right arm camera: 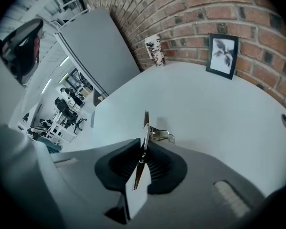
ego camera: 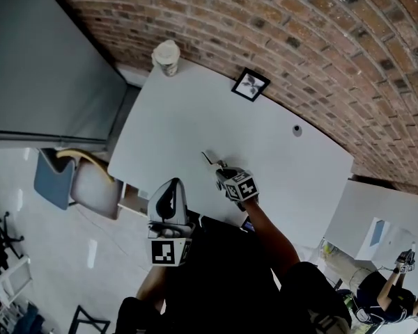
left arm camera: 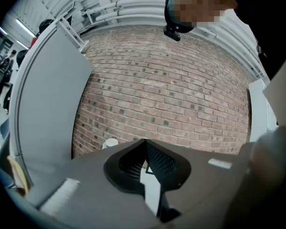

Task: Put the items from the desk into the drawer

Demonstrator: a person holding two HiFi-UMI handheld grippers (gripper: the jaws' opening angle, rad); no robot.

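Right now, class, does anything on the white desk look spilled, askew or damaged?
Nothing stands out. The patterned paper cup stands upright, the black-framed picture stands by the brick wall, and the right hand-held gripper pinches a thin metal clip.

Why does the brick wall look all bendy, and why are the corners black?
Head view: the wide lens bows the brick wall into an arc. Left gripper view: it bulges like a ball, and the corners go black. Right gripper view: the white desk curves too, and the binder clip drops a soft shadow on it.
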